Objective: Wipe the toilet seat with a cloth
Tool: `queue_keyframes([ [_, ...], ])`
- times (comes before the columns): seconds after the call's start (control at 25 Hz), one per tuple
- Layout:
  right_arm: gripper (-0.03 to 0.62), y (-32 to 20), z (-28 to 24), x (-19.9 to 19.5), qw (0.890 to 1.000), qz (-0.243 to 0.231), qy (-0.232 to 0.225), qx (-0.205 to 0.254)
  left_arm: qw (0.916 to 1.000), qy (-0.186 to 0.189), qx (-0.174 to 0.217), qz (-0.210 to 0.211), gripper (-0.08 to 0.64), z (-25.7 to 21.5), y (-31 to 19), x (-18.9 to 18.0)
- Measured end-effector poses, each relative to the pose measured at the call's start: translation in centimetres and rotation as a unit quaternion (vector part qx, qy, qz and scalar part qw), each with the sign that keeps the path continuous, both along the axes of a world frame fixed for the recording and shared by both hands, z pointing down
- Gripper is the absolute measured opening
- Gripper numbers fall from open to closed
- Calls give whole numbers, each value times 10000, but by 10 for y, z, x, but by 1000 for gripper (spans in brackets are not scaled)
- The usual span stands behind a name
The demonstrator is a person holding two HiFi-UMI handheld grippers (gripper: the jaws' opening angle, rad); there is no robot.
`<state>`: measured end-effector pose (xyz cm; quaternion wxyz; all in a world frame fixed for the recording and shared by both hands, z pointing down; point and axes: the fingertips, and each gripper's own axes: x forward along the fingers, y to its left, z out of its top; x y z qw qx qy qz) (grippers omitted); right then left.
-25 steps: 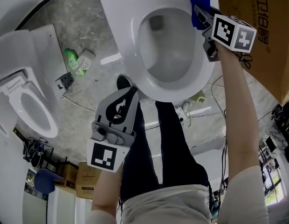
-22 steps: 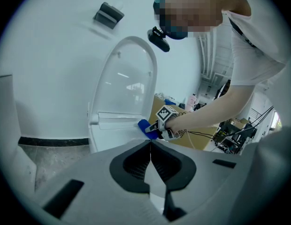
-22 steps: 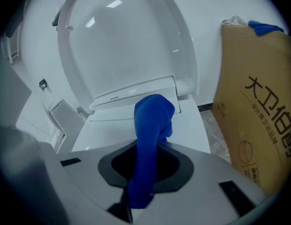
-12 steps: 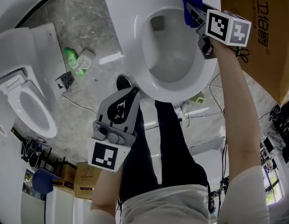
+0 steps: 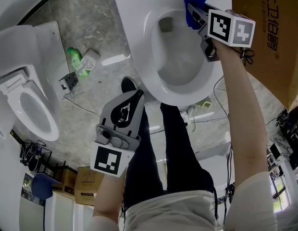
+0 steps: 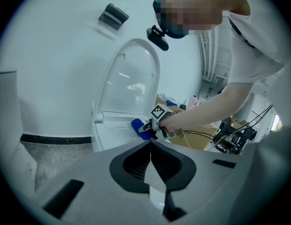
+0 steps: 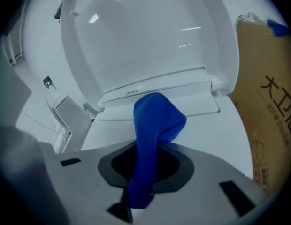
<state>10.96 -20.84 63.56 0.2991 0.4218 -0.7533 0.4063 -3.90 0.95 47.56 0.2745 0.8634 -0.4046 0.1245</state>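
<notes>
The soft blue cloth (image 7: 155,118), bunched in a fold, rests on the back of the glossy white oval seat (image 5: 137,52), clamped in the jaws of the right gripper (image 5: 194,11), while the left gripper (image 5: 132,100) hangs well apart from it, jaws together and empty.

I see a grey mottled stone floor (image 5: 86,13), a second white toilet (image 5: 36,109) at left, a green bottle (image 5: 73,57) lying near it, a cardboard box (image 5: 269,37) at right, and a white wall (image 6: 51,41) with dark skirting (image 6: 56,138).
</notes>
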Motion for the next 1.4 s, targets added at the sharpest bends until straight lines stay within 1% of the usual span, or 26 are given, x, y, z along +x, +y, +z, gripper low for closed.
queue_keyframes([
  [0.12, 71, 0, 1, -6, 10000, 4, -2, -89, 10000, 24, -5, -27, 9, 0, 1, -2],
  [0.28, 71, 2, 2, -15, 9997, -146, 132, -111, 10000, 49, -14, -44, 9, 1, 3, -3],
  [0.48, 71, 3, 2, -23, 9999, -45, -71, -121, 10000, 25, -4, -80, 9, 1, 4, -7],
  [0.68, 71, 5, 2, -27, 9999, -77, -68, -115, 9999, 4, 16, -143, 9, 0, 4, -11],
  [0.92, 72, 5, 1, -28, 9998, -192, 74, -25, 9999, -12, 18, -166, 9, 0, 7, -13],
  [1.0, 72, 5, 1, -28, 9999, -110, 34, 1, 9997, -46, 53, -227, 9, -2, 8, -14],
  [1.2, 72, 6, 0, -27, 9997, 108, 0, 229, 9990, -168, 232, -331, 9, -12, 8, -19],
  [1.32, 72, 8, -5, -27, 9983, 461, -143, 326, 9987, -210, 295, -350, 9, -20, 9, -22],
  [1.4, 71, 11, -13, -27, 9965, 582, -231, 551, 9985, -252, 331, -356, 9, -24, 10, -24],
])
